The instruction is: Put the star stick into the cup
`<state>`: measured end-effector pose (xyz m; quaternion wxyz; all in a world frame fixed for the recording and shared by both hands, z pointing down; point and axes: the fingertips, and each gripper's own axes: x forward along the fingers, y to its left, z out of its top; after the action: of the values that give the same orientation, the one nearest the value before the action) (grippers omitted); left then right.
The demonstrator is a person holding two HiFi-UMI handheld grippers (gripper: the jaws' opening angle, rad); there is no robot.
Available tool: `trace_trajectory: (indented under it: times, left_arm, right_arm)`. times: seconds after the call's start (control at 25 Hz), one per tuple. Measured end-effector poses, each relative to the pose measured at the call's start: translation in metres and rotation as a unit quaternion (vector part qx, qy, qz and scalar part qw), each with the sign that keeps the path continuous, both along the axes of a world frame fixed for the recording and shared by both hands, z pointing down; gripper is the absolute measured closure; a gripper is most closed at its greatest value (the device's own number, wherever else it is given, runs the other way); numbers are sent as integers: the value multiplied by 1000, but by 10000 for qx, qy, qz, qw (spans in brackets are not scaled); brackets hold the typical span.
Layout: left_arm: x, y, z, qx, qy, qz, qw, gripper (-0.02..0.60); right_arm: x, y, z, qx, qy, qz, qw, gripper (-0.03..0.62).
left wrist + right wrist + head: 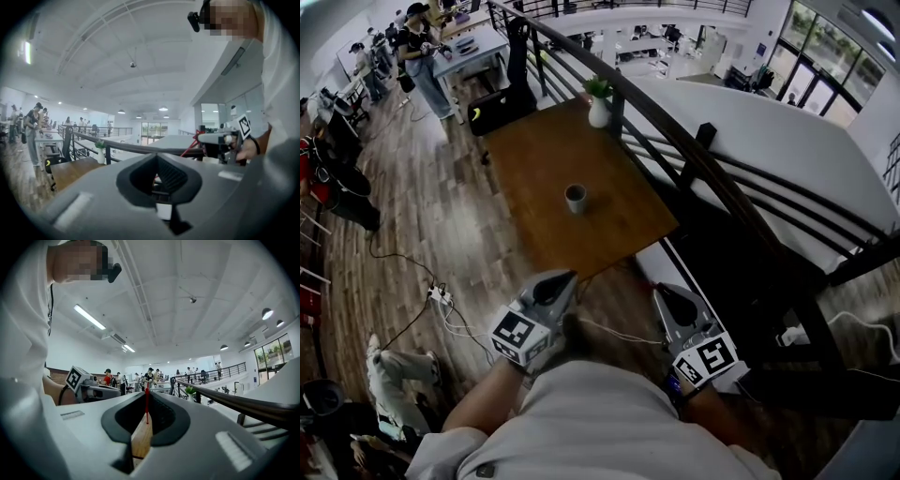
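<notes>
A small grey cup [575,198] stands near the middle of a brown wooden table [534,159], far ahead of both grippers. My right gripper [661,289] is held close to my body, off the table's near edge. In the right gripper view its jaws [146,393] are shut on a thin red stick [146,405] that rises between the tips. The left gripper view shows a red shape [191,146] at the right gripper's front. My left gripper [567,275] is beside it, jaws shut [157,155] with nothing held.
A white vase with a green plant [598,108] stands at the table's far edge by a dark railing [694,159]. A power strip with cables [441,296] lies on the wood floor to the left. People stand at desks at the far left [422,56].
</notes>
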<state>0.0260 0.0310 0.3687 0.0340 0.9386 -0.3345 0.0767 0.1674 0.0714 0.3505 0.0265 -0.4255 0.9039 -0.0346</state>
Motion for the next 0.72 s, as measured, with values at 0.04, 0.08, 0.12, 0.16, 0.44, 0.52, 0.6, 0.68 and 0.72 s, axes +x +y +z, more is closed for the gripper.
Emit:
trace_trajectory:
  times: [0.04,0.08,0.12,0.16,0.44,0.52,0.6,0.68,0.72]
  left_arm:
    - [1,-3,2,-19,-26,30,10000,578]
    - [2,-6,3,-46,-18,43,10000,578]
    - [2,-10,3,-87,40,37,9999,578]
    - [1,-15,1,-141,142,20,9998,578]
    - [-15,-49,2,-30,79,-96,9999,578]
    - [-22,-61,5,-44,82,-137,9999,578]
    - [-33,-75,11,-69,109,-187,9997,578]
    - [-48,-91,17,-61,121,-243,9996,578]
    - [-56,-100,20,-29,112,-271,9996,578]
  right_arm:
    - [2,-4,0,-13,-1,28,10000,569]
    - [4,-8,1,-32,-6,57,10000,569]
    - [5,-13,2,-55,-16,85,9999,569]
    - [5,-17,3,-82,-27,106,9999,569]
    - [-7,-56,11,-219,-58,41,9997,569]
    - [-13,-70,11,-239,-88,1,9997,569]
    - [-22,-86,13,-242,-74,-42,9997,569]
    - [-36,-103,21,-257,-24,-84,9996,569]
    - [-43,-112,25,-270,8,-95,9996,569]
